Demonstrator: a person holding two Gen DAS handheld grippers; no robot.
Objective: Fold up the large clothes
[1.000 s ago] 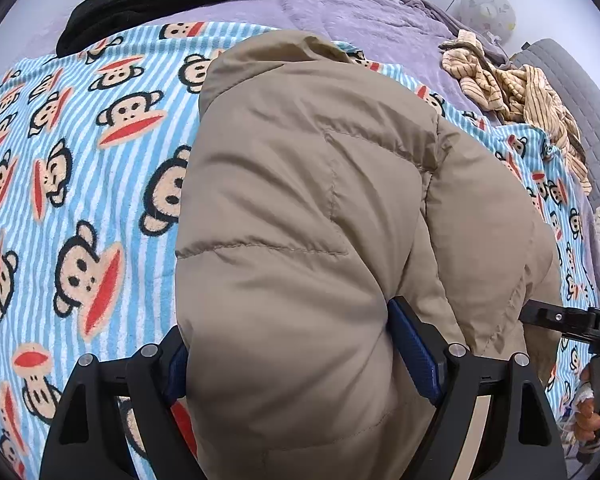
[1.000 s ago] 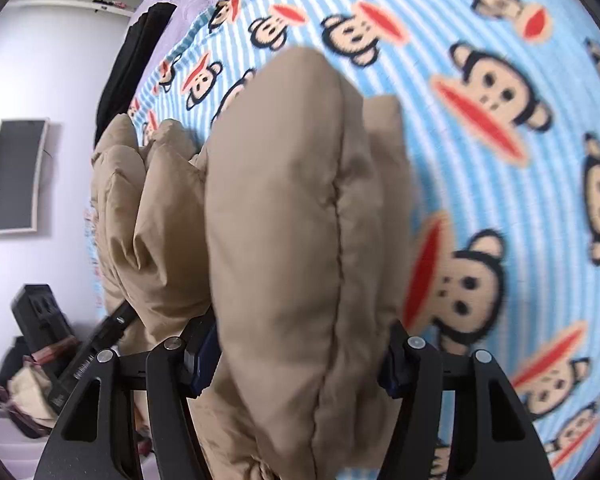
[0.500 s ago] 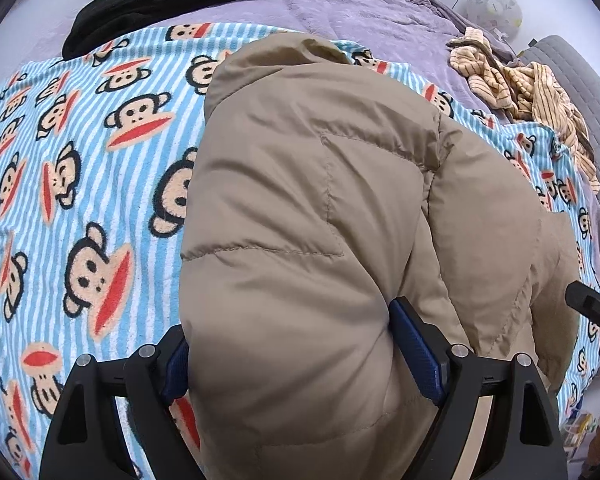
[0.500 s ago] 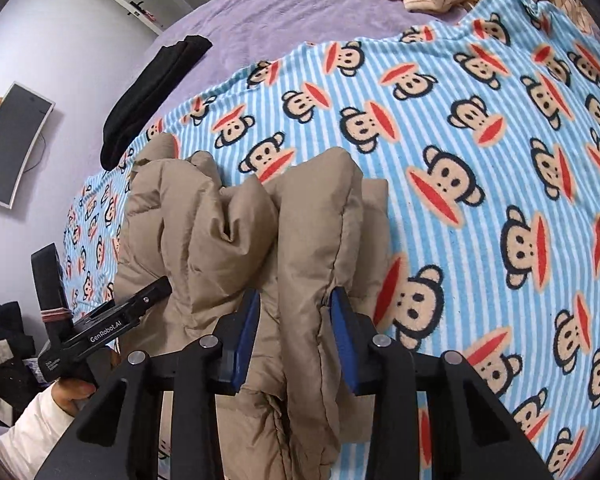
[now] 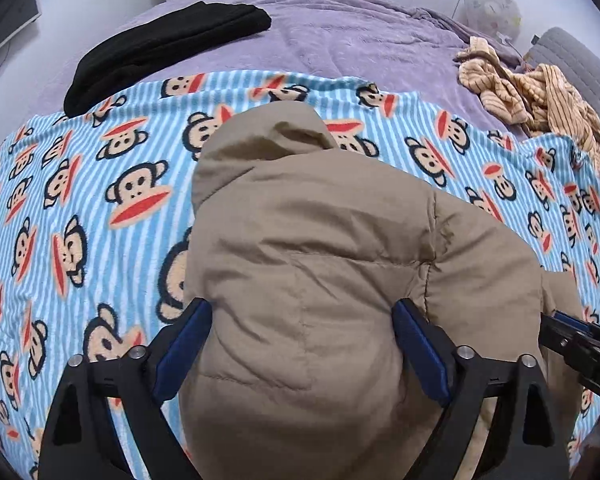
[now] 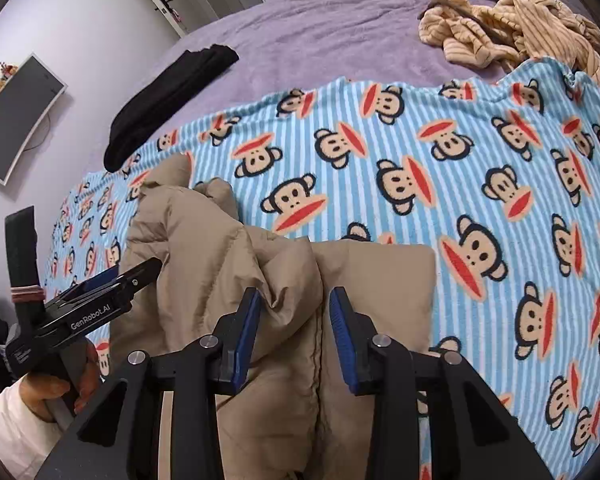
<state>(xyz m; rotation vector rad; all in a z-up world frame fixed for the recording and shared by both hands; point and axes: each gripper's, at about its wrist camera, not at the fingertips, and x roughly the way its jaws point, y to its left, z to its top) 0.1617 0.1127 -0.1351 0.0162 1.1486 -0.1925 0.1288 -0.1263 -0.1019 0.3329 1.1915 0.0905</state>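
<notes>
The left gripper (image 5: 302,326), jaws opening, straddles the tan puffer jacket (image 5: 320,264), hiding its base; the right gripper (image 6: 294,322) pinches a fold.

There is one puffy tan coat (image 5: 320,280) lying on one blue striped monkey blanket (image 5: 80,208). Past the blanket's far edge lies one black folded cloth (image 5: 160,44), and at its far right corner one heap of yellow striped clothes (image 5: 540,92). Two grippers are by the coat: the left gripper (image 5: 300,336) and the right gripper (image 6: 294,332).
</notes>
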